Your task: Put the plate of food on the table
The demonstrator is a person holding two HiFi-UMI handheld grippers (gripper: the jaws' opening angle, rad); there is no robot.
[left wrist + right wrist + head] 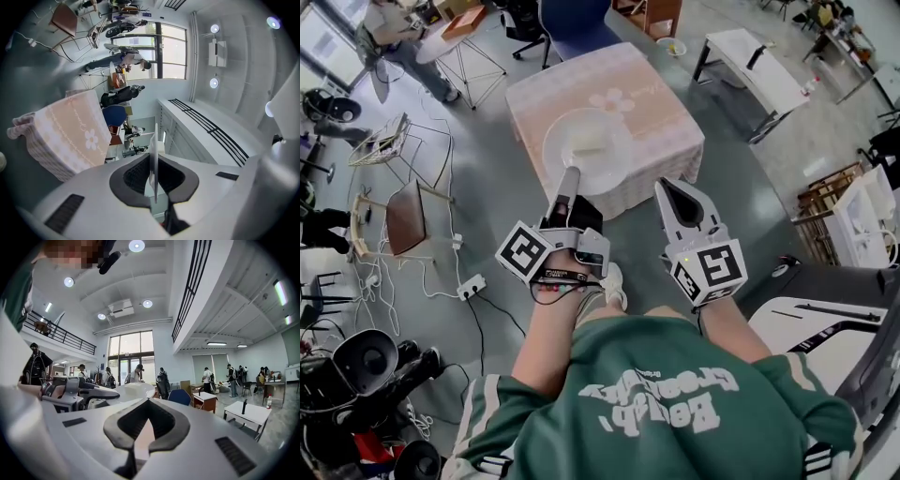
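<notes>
Head view: plate (581,155) of food (589,141) is clamped at its rim by left gripper (571,176), in the air by table (661,112); setting-down is judged outstanding. Right gripper (670,192) is closed, empty.

Bright, even light; heavy fisheye warp, dark vignetted corners.

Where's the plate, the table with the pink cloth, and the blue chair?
plate (564,161), head view, bare white part left of the food.
table (661,117), head view, right side of its top.
blue chair (581,23), head view, its back.
</notes>
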